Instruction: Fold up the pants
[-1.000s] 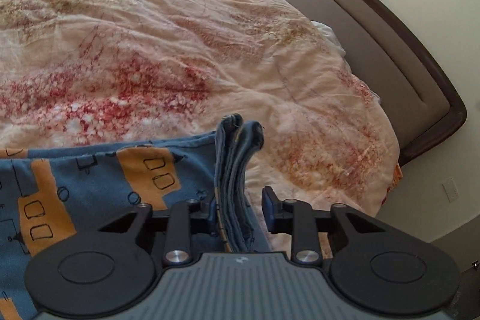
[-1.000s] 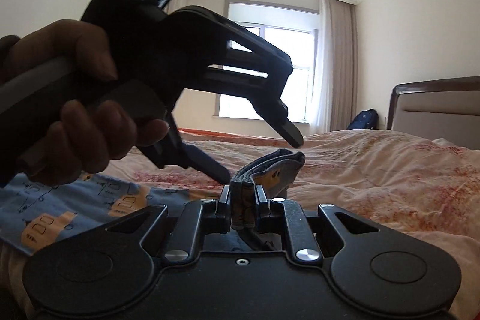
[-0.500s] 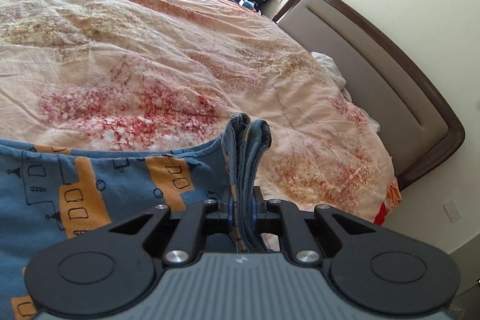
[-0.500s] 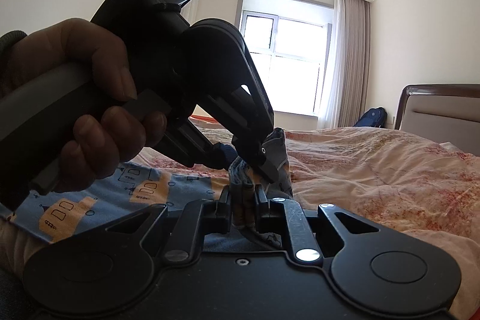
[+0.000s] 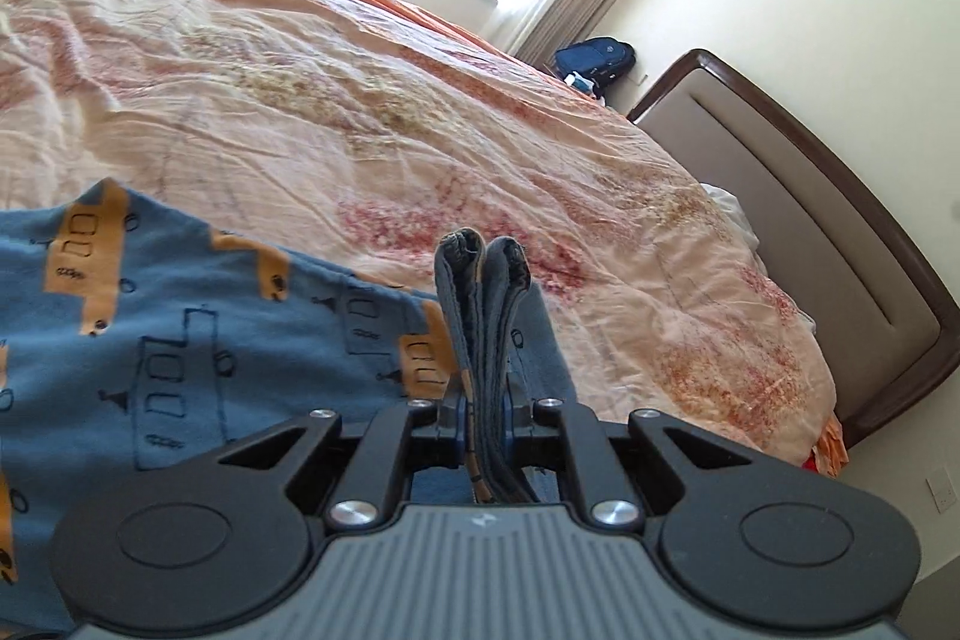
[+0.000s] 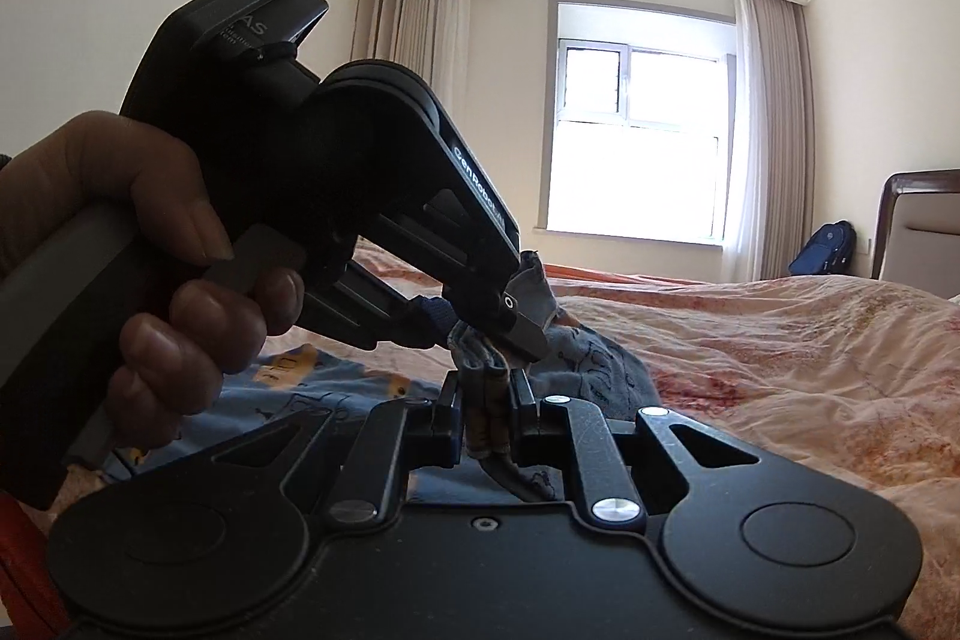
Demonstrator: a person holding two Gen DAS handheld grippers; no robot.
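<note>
The pants [image 5: 180, 340] are blue with orange shapes and dark outline drawings. They hang and spread to the left over the bed in the left wrist view. My left gripper [image 5: 485, 409] is shut on a bunched edge of the pants that sticks up between its fingers. In the right wrist view my right gripper [image 6: 486, 415] is shut on another bunched edge of the pants [image 6: 600, 358]. A hand [image 6: 150, 268] holds the left gripper [image 6: 480, 322] just above and beyond my right one, its tips pinching the same cloth.
The bed carries a wrinkled cream quilt [image 5: 360, 112] with red and tan flowers. A padded headboard [image 5: 810, 232] with a dark wood frame stands at the right. A blue backpack [image 5: 594, 58] lies by the curtain [image 6: 774, 142] under the window [image 6: 636, 142].
My left gripper shut on the bunched edge of the pants, then swung left across the bed with the cloth. My right gripper kept its grip and moved along, and the window now fills its view.
</note>
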